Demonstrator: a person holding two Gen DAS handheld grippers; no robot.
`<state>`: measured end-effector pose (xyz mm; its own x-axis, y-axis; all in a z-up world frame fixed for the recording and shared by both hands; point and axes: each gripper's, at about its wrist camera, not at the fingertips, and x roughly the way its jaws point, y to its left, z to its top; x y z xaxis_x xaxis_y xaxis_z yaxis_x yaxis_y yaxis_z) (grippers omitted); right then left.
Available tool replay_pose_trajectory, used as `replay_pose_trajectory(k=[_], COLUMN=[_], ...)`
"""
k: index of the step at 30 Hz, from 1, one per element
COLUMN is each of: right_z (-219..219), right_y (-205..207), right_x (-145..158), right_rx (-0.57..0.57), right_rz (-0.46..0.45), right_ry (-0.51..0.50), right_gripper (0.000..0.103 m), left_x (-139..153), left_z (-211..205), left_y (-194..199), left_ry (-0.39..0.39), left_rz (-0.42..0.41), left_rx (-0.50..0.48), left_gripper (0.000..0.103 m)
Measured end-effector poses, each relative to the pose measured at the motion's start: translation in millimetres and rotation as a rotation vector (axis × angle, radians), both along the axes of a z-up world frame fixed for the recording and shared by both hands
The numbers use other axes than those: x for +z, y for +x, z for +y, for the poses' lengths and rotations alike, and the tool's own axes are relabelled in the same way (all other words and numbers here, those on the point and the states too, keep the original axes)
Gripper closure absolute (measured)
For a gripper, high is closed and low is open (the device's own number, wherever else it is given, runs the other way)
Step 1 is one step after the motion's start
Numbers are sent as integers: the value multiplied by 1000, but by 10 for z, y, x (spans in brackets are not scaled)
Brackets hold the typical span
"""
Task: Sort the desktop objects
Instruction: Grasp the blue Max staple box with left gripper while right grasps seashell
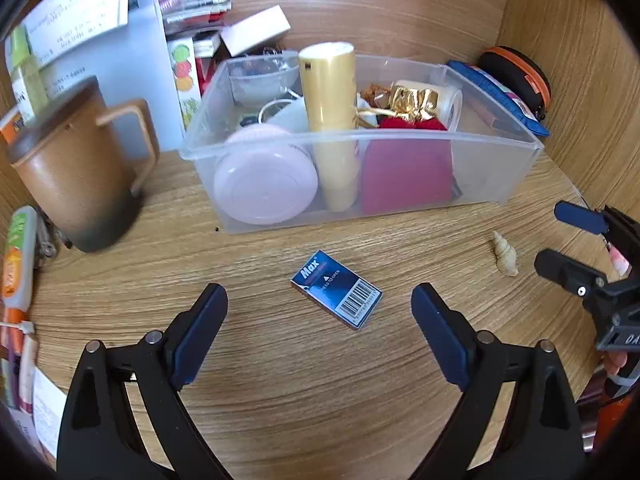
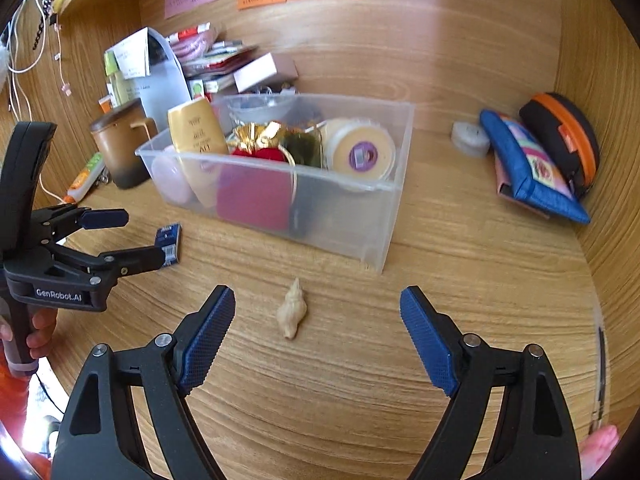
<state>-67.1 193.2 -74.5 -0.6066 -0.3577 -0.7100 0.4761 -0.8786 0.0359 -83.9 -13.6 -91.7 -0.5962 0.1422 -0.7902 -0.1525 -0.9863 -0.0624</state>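
The left gripper hovers with jaws wide and empty; the blue box lies flat on the worktop between and just ahead of them. The right gripper is likewise spread wide, the shell lying between its jaws, untouched. Beyond both stands the clear bin, filled with a gold bottle and other items.

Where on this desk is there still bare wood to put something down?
Bare wood lies right of the clear plastic bin, up to the blue pouch, and in front of the bin around the seashell and the blue staple box. It is crowded inside the bin and to its left, by the brown mug and the stacked papers.
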Motion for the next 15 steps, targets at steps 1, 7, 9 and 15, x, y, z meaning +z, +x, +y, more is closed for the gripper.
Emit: replay_pose_trajectory(k=[1, 7, 9, 15], right_z=[-2, -15, -29, -134], right_y=[-4, -34, -39, -41], right_x=[-19, -128, -134, -180], right_rx=[-1, -5, -1, 27], right_rz=[-5, -29, -31, -38], right_ry=[3, 28, 36, 81], right_gripper=[20, 20, 21, 26], left_x=[-19, -55, -65, -129], left_z=[5, 62, 88, 143], left_y=[-12, -19, -28, -111], left_ry=[3, -23, -36, -61], left_rz=[-5, 10, 8, -29], left_rx=[-1, -6, -17, -33], left_gripper=[9, 9, 9, 17])
